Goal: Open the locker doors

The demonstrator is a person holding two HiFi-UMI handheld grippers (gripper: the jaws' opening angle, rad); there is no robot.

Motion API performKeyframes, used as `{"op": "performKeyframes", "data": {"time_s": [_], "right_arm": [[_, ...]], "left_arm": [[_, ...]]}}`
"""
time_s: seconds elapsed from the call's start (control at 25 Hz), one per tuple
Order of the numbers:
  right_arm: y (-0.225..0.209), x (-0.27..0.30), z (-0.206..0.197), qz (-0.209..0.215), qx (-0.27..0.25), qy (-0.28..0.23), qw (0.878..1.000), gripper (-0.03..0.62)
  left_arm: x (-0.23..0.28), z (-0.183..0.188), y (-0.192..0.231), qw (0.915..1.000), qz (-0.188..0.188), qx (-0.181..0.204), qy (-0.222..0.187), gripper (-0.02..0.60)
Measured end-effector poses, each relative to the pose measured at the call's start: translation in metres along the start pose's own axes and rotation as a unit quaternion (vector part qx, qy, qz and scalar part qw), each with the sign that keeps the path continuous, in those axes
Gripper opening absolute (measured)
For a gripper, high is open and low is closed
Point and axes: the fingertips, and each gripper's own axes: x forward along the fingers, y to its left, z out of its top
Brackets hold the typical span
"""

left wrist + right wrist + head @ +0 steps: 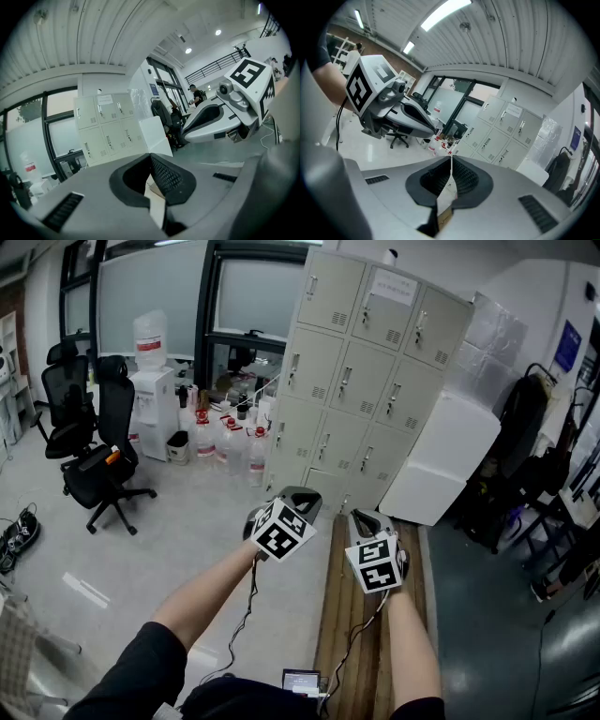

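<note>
Pale glossy floor (187, 540), office-type room, big windows along the back. Nearest: person's two forearms (202, 601) reaching forward, a cable trailing off each. Small screen device (301, 680) sits at the bottom edge between them. Right forearm is over a wooden slatted bench (330, 615) that runs away toward the lockers (361, 362). Left gripper (300, 493): jaws together at the tips, nothing between them. Right gripper (362, 516): same, jaws closed tip to tip, empty. Both are side by side, close but not touching, aimed slightly down toward the locker bank, marker cubes facing the head camera. Further out on the left: black office chairs (103, 442), and dark shoes (19, 532) at the frame edge. Beyond the chairs is a white water dispenser (152, 395) with a jug on top, then a cluster of clear water bottles (225, 442) on the floor just beside the lockers' left side. Lockers are grey-beige, three columns, four rows, bottom row partly hidden behind the grippers. Every door in view is shut, with vertical handles, and a sheet of paper (393, 285) is on the top middle door. Lockers are well apart from both grippers, no contact. Big white block (441, 460) stands just right of the lockers. Dark bags or jackets (520, 442) hang further right.
</note>
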Motion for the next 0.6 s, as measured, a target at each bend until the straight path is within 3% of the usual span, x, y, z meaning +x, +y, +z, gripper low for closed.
{"op": "performKeyframes", "data": {"time_s": [0.6], "right_arm": [[0.0,-0.015,-0.008,-0.004,0.008,-0.003,1.0,0.037]], "left_arm": [[-0.003,0.01,-0.015,0.9999,0.0,-0.008,-0.008,0.018]]}}
